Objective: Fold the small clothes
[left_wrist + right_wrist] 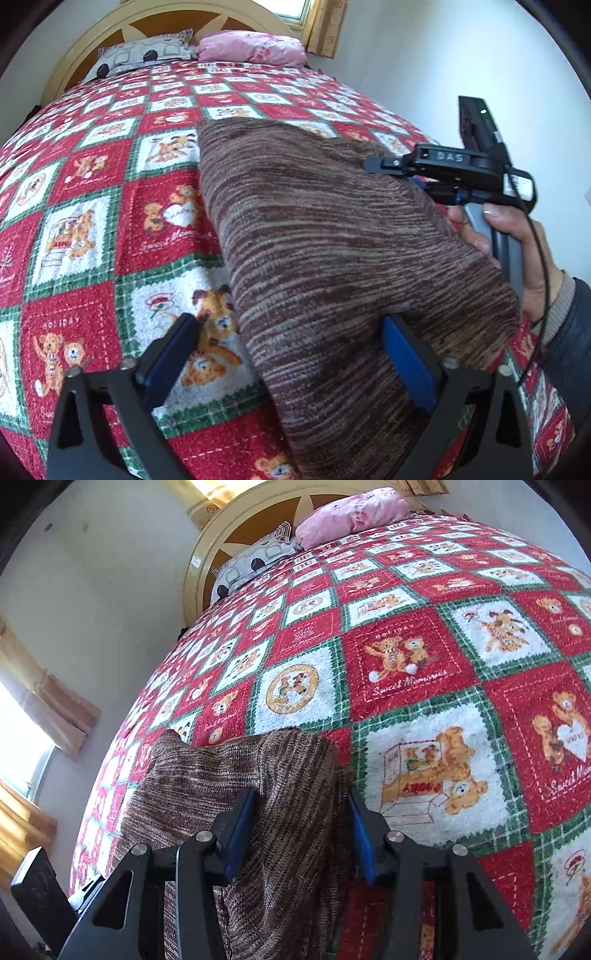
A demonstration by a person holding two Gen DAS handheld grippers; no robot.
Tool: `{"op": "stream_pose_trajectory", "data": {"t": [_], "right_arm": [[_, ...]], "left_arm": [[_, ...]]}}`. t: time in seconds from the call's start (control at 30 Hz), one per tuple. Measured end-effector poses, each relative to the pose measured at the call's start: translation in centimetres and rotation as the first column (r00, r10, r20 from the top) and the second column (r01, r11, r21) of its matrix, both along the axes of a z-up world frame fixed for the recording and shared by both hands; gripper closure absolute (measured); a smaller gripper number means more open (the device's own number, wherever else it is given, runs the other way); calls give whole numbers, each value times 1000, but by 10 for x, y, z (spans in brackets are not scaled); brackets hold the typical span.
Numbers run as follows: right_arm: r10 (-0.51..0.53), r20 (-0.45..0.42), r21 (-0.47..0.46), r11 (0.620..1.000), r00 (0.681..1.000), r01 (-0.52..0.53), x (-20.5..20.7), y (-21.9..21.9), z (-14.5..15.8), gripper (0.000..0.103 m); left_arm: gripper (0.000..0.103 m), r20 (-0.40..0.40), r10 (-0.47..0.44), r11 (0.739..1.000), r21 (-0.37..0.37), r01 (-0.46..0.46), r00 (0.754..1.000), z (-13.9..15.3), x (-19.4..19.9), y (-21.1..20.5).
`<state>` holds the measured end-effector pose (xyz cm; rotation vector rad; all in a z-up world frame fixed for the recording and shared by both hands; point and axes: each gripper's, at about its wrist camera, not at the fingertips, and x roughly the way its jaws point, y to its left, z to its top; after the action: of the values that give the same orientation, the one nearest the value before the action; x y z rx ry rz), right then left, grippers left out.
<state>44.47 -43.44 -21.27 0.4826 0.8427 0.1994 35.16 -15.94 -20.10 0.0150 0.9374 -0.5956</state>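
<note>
A brown striped knit garment (314,221) lies on a bed's red, white and green teddy-bear quilt (92,221). My left gripper (291,354) stands wide open over the garment's near edge. The cloth drapes against its right finger (406,362), and its left finger (173,350) is over bare quilt. In the right wrist view, a raised bunch of the garment (207,771) fills the gap between the pads of my right gripper (301,830), which are closed on it. From the left wrist view, the right gripper (373,162) sits at the garment's far right corner, held by a hand (517,236).
A pink pillow (251,46) and a grey patterned pillow (144,55) lie against the cream headboard (74,55). A white wall (443,55) borders the bed's right side. Curtained windows (33,716) are on the left. Quilt (424,664) stretches beyond the garment.
</note>
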Motion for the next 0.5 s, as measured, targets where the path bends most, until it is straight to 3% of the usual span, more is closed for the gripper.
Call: {"op": "stream_pose_trajectory", "data": {"t": [0.07, 0.13, 0.33, 0.37, 0.43, 0.5], "right_arm": [[0, 2, 4, 1000, 1000, 0, 0, 0, -1, 53], [0, 8, -1, 1000, 1000, 0, 0, 0, -1, 53], [1, 19, 5, 1000, 1000, -1, 0, -2, -3, 55], [1, 18, -3, 1000, 1000, -1, 0, -1, -3, 58], [13, 22, -15, 1000, 1000, -12, -2, 3, 0, 71], [20, 32, -66, 998, 999, -18, -5, 11, 8, 77]], "left_arm": [[16, 6, -11, 1000, -20, 11, 1000, 1, -2, 2], [38, -27, -52, 997, -64, 50, 998, 0, -2, 1], [40, -57, -60, 994, -95, 54, 997, -2, -2, 0], [42, -51, -61, 994, -93, 56, 997, -1, -3, 0], [58, -22, -63, 994, -92, 60, 998, 2, -7, 2], [68, 5, -59, 994, -90, 59, 998, 8, -13, 3]]}}
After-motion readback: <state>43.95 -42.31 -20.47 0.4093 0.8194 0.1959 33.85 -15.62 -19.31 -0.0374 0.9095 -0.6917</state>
